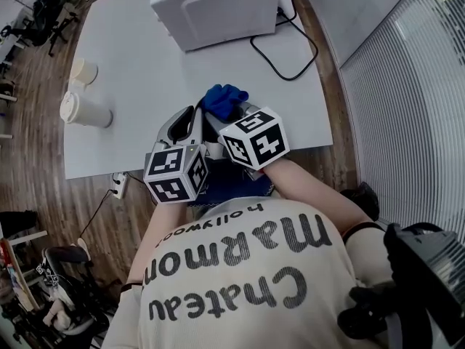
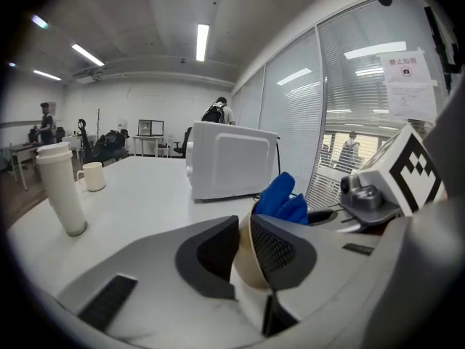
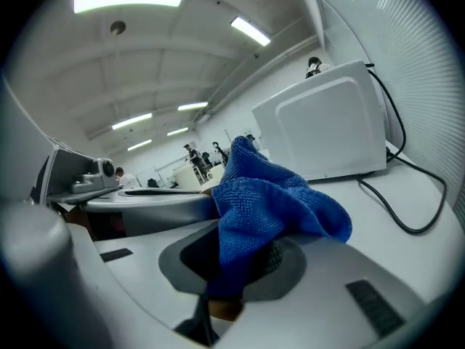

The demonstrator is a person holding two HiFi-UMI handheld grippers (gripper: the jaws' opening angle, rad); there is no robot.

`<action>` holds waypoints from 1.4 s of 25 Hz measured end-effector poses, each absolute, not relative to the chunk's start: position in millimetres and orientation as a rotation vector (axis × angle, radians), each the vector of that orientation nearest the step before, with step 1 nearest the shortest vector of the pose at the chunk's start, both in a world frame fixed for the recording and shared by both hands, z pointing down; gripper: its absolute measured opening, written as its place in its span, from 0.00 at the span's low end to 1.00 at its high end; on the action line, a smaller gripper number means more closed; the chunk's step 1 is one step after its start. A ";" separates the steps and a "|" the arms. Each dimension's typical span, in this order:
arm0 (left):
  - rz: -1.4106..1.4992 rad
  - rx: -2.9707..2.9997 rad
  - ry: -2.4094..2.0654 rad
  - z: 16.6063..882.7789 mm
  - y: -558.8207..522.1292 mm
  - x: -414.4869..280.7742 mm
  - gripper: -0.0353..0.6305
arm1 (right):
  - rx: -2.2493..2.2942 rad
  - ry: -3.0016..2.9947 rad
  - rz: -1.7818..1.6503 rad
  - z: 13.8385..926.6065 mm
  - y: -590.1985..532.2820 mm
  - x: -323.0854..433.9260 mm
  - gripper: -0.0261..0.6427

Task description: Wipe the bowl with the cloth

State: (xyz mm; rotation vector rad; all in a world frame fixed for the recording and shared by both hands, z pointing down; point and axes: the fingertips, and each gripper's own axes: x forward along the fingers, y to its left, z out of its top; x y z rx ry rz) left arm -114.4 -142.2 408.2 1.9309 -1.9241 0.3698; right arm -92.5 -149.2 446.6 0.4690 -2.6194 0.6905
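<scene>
We find both grippers held close together at the table's [image 1: 131, 122] near edge, jaws pointing away from the body. The left gripper [image 2: 245, 231] clamps the beige bowl's [image 2: 245, 267] rim; the right gripper [image 3: 247, 260] pinches the blue cloth [image 3: 269, 202], bunched just beside that bowl. The person's shirt [image 1: 240, 267] reads "Chateau Marmon", with "hollywood" beside it.

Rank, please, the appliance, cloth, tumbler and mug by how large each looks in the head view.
1. The appliance, clearly largest.
2. The tumbler and the cloth look about alike. The cloth is partly hidden, so I won't rank them.
3. The mug, smallest.
</scene>
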 end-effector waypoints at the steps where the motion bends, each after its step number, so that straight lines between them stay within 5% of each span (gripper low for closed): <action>1: 0.367 1.917 -1.922 411.7 -141.3 -115.9 0.16 | 0.457 -2.604 0.671 450.5 -148.1 -93.9 0.13; 20: 0.355 1.835 -1.886 434.4 -133.7 -141.5 0.16 | 0.564 -2.365 0.414 487.3 -157.7 -76.4 0.13; 30: 0.314 1.815 -1.851 436.4 -138.5 -137.9 0.15 | 0.405 -2.533 0.769 468.2 -146.2 -92.9 0.13; 35: 0.316 1.811 -1.852 435.3 -140.4 -131.5 0.15 | 0.283 -2.560 0.664 461.7 -133.1 -102.3 0.13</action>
